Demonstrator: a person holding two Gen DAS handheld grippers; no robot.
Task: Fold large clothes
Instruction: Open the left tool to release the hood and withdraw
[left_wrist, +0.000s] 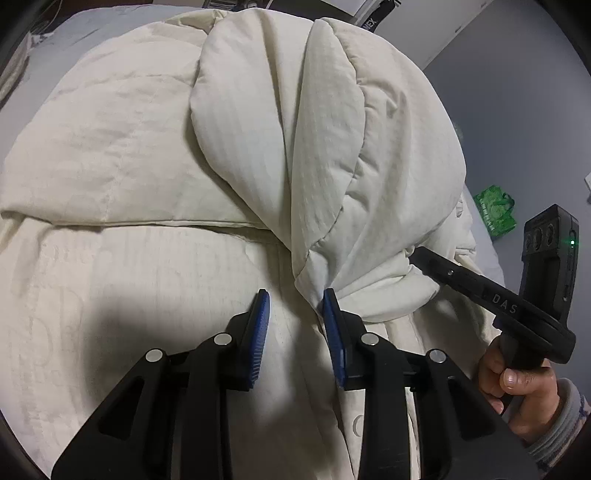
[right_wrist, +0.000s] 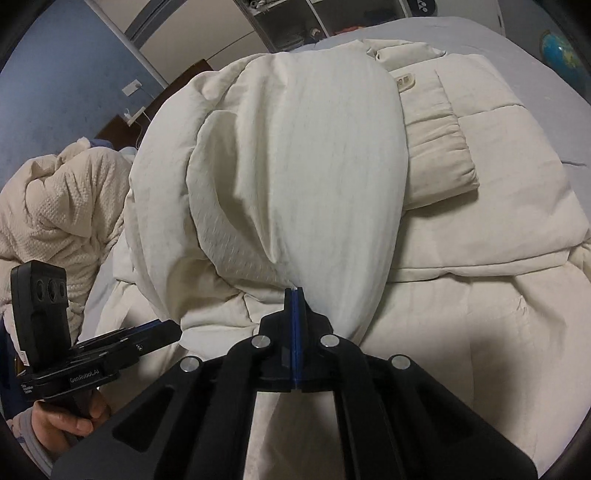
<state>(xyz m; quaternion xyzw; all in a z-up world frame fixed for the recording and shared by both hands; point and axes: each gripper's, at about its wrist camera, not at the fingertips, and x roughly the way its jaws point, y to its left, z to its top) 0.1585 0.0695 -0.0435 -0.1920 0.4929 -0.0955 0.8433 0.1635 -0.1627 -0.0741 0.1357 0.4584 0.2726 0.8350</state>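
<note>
On a bed (right_wrist: 517, 40) in a blue-walled room, a cream padded coat (left_wrist: 129, 147) lay half folded. The right tongs (right_wrist: 294, 295) clenched its bunched hood; the left tongs (left_wrist: 295, 306) stood released beside it, likely needing a fresh grip next.

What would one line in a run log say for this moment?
task: fold large clothes | item: cream padded coat on bed | right gripper: shut on coat fold | left gripper: open, beside the fold | fold: lifted
</note>
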